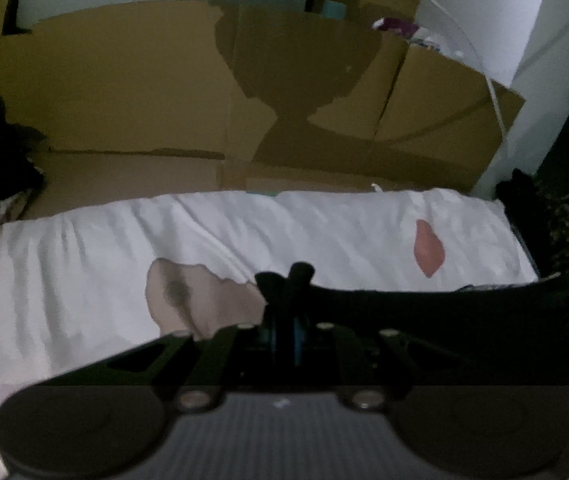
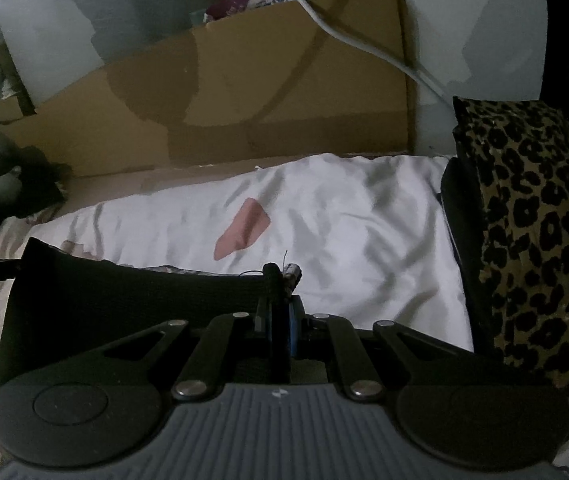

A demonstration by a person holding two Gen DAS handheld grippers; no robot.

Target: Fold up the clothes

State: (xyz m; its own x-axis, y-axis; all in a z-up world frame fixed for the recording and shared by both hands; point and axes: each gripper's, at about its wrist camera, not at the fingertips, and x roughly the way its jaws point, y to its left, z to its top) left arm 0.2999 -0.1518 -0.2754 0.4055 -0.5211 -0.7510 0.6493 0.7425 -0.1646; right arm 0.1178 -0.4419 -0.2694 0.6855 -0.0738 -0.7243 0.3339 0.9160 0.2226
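Over the white sheet (image 1: 84,248), both tongs (image 1: 284,276) (image 2: 282,276) pinch the black garment (image 2: 124,300).

The garment (image 1: 444,312) stretches between the left tongs (image 1: 284,276) and the right tongs (image 2: 282,276), above the bedsheet (image 1: 284,228). Beyond both tongs, cardboard sheets (image 1: 124,88) stand behind the bed. A cushion (image 2: 532,220) sits right of the right tongs.
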